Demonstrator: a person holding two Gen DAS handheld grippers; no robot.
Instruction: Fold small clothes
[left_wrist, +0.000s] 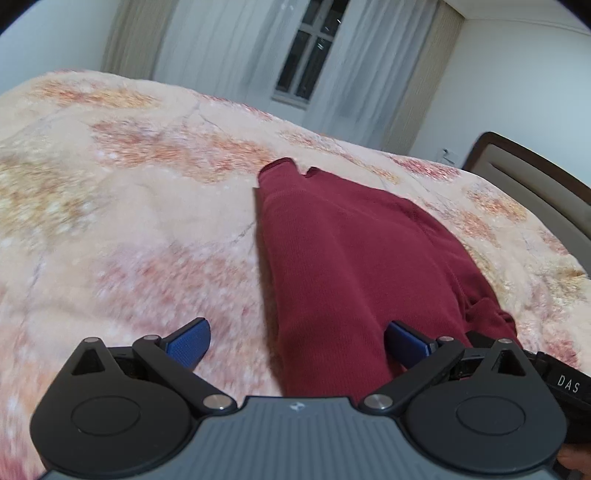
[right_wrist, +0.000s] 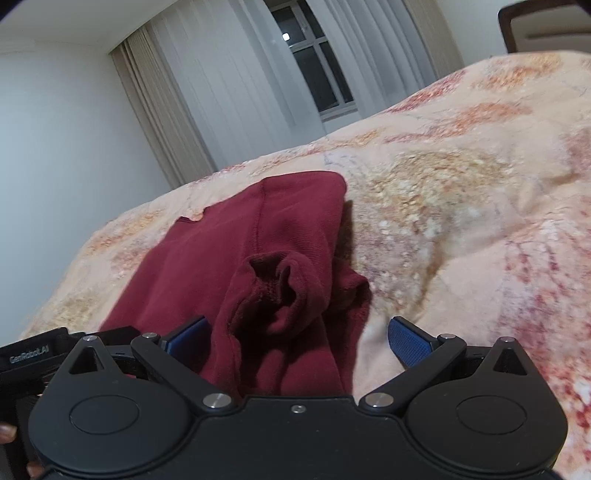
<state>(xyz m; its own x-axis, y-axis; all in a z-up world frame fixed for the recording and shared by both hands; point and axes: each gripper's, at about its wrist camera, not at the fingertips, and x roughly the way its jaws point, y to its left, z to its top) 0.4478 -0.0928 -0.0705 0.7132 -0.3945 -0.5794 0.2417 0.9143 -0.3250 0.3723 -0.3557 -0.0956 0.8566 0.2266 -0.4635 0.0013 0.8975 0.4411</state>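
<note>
Both grippers sit close to the lens, jaws spread wide, nothing pinched. Left gripper (left_wrist: 297, 341): blue left pad (left_wrist: 190, 341) over bare blanket (left_wrist: 110, 206), blue right pad (left_wrist: 408, 341) at the right edge of the maroon garment (left_wrist: 343, 258), cloth running between the two fingers but not clamped. Garment lies flat on the peach floral blanket, partly folded into a long strip, far end narrow with a small notch. At the far right edge of the left wrist view, part of the other gripper body marked DAS. Background there: sheer curtains, dark window (left_wrist: 310, 51), headboard (left_wrist: 532, 184) on the right. Right gripper (right_wrist: 297, 339): left pad (right_wrist: 188, 338) over the cloth, right pad (right_wrist: 410, 339) over blanket (right_wrist: 461, 206). Between them a bunched sleeve cuff (right_wrist: 280, 284) with its opening facing the camera, lying on top of the garment (right_wrist: 207, 251). Left edge of the right wrist view shows a black device labelled GenRobot.AI, fingertips of a hand (right_wrist: 7, 437) below it. Motion blur in both views.
</note>
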